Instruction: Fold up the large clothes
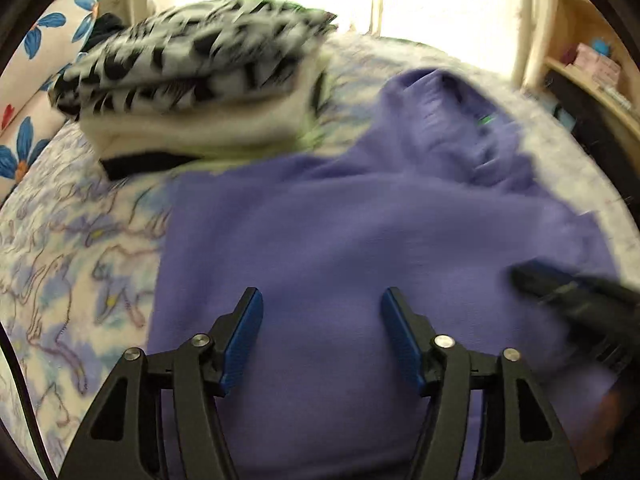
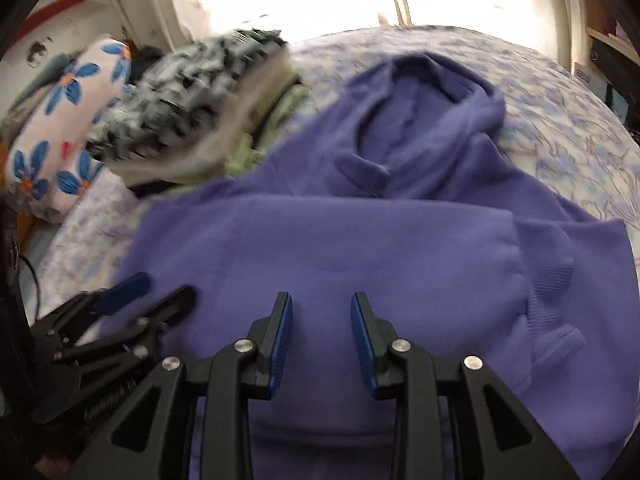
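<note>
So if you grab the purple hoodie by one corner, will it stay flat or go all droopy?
Probably droopy: the purple knit hoodie lies soft and creased on the floral bedsheet, so free parts would likely sag. It looks thick, with ribbed cuffs, so perhaps heavy for cloth. Its fuzzy surface should not slip easily.

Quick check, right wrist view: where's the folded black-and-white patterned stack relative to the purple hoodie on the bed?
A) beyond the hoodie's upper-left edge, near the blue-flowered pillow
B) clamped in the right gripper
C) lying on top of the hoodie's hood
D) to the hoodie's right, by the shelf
A: the black-and-white patterned stack of folded clothes sits up-left of the purple hoodie, next to the blue-flowered pillow, on the floral bedsheet.
</note>
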`<move>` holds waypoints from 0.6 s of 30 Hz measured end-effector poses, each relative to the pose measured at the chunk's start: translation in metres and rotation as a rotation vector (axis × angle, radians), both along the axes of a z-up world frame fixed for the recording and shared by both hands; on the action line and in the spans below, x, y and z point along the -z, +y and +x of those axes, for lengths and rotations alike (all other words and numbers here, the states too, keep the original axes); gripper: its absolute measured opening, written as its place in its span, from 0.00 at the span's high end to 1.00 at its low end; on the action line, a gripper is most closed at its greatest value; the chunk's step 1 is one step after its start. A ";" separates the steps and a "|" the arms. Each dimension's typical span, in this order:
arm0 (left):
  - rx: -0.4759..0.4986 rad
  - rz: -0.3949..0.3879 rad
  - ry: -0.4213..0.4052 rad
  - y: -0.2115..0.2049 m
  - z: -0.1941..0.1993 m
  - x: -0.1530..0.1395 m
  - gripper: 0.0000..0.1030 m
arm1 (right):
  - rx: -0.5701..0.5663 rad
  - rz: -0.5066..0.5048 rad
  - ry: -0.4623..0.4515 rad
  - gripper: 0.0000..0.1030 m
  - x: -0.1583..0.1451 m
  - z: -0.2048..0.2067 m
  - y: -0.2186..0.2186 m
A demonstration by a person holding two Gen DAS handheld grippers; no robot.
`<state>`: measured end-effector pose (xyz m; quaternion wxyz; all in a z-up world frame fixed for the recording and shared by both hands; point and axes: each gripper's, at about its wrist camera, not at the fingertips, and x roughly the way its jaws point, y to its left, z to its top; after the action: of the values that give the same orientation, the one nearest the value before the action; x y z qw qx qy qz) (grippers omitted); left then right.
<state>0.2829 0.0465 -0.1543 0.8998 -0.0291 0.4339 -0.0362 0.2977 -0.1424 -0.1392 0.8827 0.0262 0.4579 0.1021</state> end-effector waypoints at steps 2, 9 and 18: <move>0.008 -0.057 -0.018 0.016 0.000 0.003 0.35 | 0.049 -0.014 -0.018 0.74 -0.001 0.004 -0.027; 0.031 -0.001 -0.033 0.021 -0.003 0.002 0.39 | 0.149 0.001 -0.018 1.00 -0.009 0.000 -0.097; 0.022 0.036 -0.017 0.022 -0.002 -0.005 0.39 | 0.270 -0.052 0.006 0.89 -0.010 -0.022 -0.123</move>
<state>0.2805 0.0681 -0.1489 0.9032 -0.0075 0.4273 -0.0386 0.2757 -0.2652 -0.1296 0.8875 0.0650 0.4552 -0.0296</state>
